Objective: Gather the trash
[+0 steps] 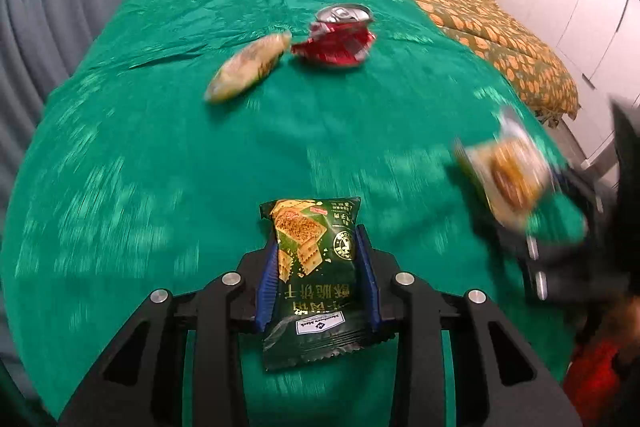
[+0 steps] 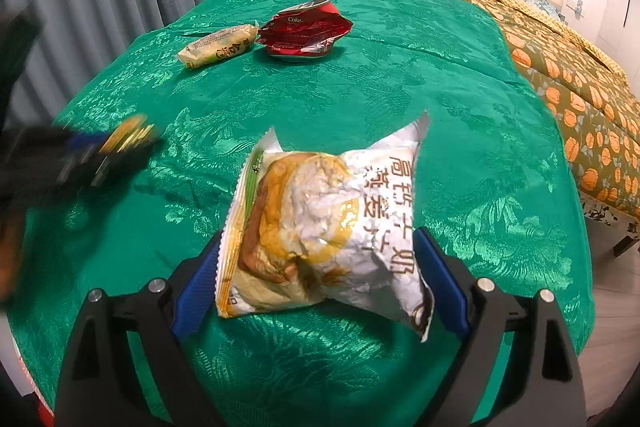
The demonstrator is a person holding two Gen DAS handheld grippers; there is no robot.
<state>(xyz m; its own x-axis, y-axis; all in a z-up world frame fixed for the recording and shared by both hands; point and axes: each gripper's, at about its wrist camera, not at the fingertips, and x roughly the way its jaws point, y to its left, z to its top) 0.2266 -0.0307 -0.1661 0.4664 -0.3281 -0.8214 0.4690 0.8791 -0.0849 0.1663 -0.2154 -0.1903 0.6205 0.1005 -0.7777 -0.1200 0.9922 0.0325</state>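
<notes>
Four pieces of trash are catalogued on the green tablecloth. Largest: white-and-yellow bread wrapper, lower centre of the right wrist view, clamped across its width by the right gripper. Next: crushed red Coke can, upper centre, lying loose. Next: dark green biscuit packet, lower centre of the left wrist view, pinched by the left gripper, long axis running along the fingers. Smallest: yellow snack packet, touching the can's left side, long axis slanting lower-left to upper-right. Both loose items lie well ahead of both loaded grippers; neither gripper is judged clearly nearer.
</notes>
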